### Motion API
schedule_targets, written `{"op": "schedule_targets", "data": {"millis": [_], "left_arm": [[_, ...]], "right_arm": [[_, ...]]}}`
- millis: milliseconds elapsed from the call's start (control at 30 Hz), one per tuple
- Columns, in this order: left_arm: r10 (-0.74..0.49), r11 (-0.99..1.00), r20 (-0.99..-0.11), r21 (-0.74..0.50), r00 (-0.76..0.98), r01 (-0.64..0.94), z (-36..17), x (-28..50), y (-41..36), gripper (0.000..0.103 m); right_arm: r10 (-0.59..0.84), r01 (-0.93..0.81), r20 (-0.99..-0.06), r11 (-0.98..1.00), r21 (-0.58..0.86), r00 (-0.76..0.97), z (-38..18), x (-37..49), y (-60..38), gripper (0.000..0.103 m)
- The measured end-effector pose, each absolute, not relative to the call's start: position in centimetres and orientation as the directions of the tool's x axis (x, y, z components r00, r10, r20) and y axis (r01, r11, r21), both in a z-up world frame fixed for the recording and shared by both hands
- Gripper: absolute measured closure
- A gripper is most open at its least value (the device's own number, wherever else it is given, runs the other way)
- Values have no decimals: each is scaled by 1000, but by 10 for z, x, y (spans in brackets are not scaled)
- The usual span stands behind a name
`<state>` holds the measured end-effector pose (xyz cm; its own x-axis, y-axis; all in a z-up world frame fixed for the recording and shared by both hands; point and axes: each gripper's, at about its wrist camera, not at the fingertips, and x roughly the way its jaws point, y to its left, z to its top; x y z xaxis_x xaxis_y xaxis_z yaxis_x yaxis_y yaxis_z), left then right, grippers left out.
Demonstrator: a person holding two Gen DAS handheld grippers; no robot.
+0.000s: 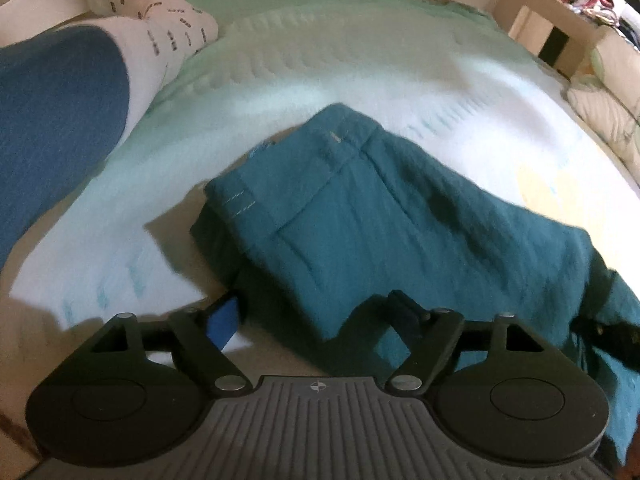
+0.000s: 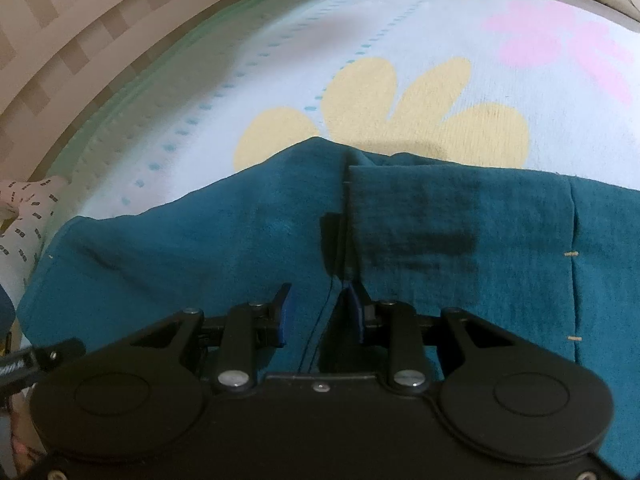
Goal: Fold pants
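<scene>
Left gripper (image 1: 316, 314): jaws spread wide, nothing held; the blue pad of one finger is seen over bare sheet, the other finger over the near edge of the cloth. Some motion blur is present in this view.

Right gripper (image 2: 318, 312): jaws parted, blue pads either side of a raised seam ridge; no cloth is pinched, though a dark thread or seam line runs between the pads.

Teal pants (image 1: 380, 216): laid on the flower-printed bedsheet (image 2: 280, 60), already doubled into a rough bundle, contrast stitching visible at pocket and waistband. Edges are seen to be uneven and one corner peaks upward in the right wrist view.

Also present: a person's leg in blue trousers with a patterned white sock (image 1: 160, 28), well apart from the garment.

Risks, as judged:
- Only the top layer may be caught if the seam ridge is pinched, so the layers would slide apart on lifting.
- The soft sheet may be gathered along with the cloth by the left jaws, being half over bare bedding.
- Misaligned edges may be locked into the next fold, leaving a lopsided bundle.
</scene>
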<state>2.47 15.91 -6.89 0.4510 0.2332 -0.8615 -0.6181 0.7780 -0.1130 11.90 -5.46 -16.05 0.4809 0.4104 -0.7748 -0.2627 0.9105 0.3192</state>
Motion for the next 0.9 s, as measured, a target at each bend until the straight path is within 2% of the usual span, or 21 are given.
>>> {"op": "schedule_targets", "data": {"millis": [133,200,233,300,333,367,467,667,800,900], "left_arm": [[224,760,-857,-145,465,-633,-71,40,167,25],[232,734,-860,-151,454,-662,-70,42,167,26],[239,721,-862,-151,447,-676,-69,43,167,31],[250,726,-863,-133,439,-675,-65,44,166,52],[245,745,-857,-133,453,-654,-61,44,166,74],[232,762,-854,-138,466,-632,-60,44,165,90],[213,795,-839,-148,500,-588,-46,45,159,97],[188,917,-712,-119,677,-380,14,52,111,98],[85,978,-624,-96,777,-184,48,58,54,98],[-47,994,-602,-104,797,-20,52,65,6,98]], "right_arm": [[424,-269,-768,904,331,480,-161,119,-58,64],[439,-269,-760,898,350,478,-161,119,-61,64],[446,-271,-758,894,356,476,-161,119,-63,64],[456,-268,-757,889,370,468,-156,118,-66,64],[459,-263,-754,888,376,471,-153,117,-69,65],[462,-259,-744,887,383,482,-148,114,-72,64],[461,-262,-727,888,379,509,-136,104,-82,62],[450,-240,-722,893,381,526,-123,83,-108,62],[408,-180,-745,911,371,528,-123,77,-136,62],[372,-127,-759,923,363,534,-124,78,-163,62]]}}
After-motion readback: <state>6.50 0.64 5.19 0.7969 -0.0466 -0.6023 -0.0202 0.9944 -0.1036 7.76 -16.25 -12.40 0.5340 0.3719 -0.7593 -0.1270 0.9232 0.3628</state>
